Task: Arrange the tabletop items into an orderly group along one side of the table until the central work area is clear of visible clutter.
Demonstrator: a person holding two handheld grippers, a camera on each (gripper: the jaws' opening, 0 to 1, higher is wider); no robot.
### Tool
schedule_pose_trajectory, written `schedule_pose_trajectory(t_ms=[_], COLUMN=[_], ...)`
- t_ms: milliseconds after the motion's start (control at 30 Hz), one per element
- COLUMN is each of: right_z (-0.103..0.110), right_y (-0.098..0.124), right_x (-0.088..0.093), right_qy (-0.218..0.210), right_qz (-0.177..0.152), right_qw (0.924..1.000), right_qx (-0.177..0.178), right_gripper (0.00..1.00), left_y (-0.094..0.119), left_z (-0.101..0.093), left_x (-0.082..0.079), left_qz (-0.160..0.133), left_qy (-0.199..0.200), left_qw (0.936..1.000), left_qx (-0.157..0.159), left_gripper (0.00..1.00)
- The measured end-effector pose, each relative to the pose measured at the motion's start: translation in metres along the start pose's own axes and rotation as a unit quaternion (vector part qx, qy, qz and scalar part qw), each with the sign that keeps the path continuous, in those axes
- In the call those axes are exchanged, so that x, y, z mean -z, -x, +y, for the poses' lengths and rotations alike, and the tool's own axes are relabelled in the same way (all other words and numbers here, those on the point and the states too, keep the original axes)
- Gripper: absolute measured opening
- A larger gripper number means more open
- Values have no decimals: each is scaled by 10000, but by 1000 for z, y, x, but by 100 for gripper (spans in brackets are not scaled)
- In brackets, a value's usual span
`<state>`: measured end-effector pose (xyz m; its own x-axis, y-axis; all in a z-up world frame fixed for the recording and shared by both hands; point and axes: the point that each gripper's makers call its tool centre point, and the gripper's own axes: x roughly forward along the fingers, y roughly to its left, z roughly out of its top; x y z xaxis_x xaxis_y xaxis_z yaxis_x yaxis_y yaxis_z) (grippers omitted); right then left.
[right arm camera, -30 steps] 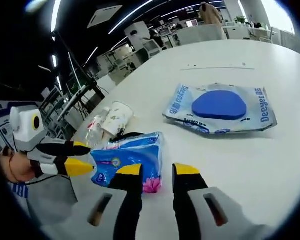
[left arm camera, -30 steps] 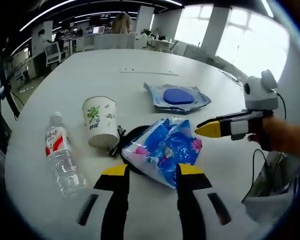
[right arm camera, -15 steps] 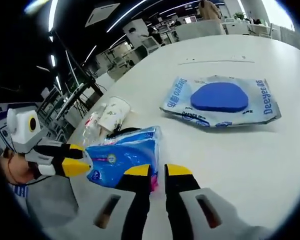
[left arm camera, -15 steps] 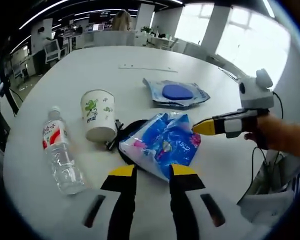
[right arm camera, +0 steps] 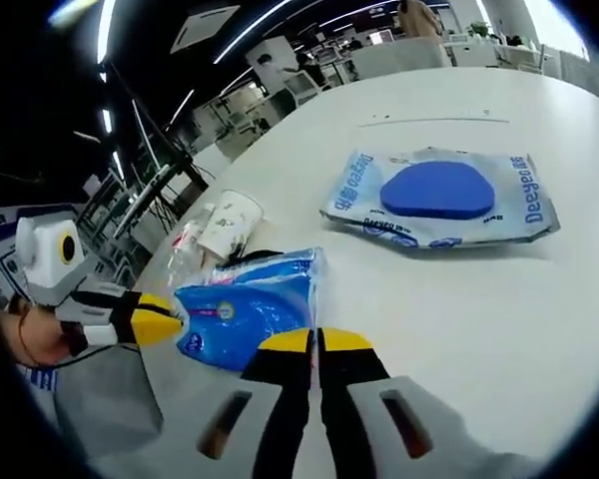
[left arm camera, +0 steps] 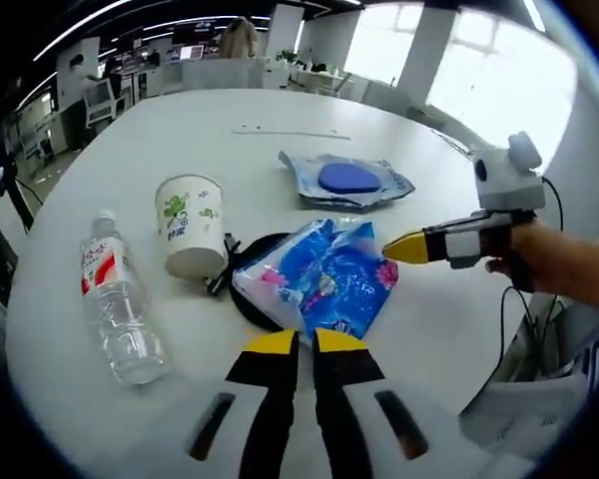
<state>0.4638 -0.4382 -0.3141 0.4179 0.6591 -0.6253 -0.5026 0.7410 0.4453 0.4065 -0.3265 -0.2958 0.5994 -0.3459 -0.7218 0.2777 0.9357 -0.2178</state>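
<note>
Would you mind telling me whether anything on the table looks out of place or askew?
The water bottle lies on its side rather than standing. The blue tissue pack sits crookedly over a black round object beside the upright paper cup. Nothing looks spilled or damaged.

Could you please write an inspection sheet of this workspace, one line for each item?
Surface: white table, items near one edge.
Job's things: blue packet on a black disc; paper cup; water bottle lying down; wipes pack.
Clutter: nothing seen.
Grippers: left tongs and right tongs both shut, at the packet's edge; a grip cannot be told.
Cables: black cable below the person's hand.
Surroundings: office desks, bright windows.
</note>
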Motion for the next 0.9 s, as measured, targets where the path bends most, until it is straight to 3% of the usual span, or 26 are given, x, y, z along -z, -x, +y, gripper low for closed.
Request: schedule_pose_trajectory(t_ms=[300,900], right_z=[4,9], right_y=[5,43], right_x=[-3,-29], right_qy=[28,-27], right_qz=[-47,-555], right_qw=[10000,9984], right_qx=[-22,77], right_gripper=[0,0], left_y=[3,12], left_z=[-1,-22], left_x=[1,-31], left_qz=[12,-267], left_qy=[52,-173], left_qw=[10000,9990], left_qx=[32,315], left_gripper=[0,0])
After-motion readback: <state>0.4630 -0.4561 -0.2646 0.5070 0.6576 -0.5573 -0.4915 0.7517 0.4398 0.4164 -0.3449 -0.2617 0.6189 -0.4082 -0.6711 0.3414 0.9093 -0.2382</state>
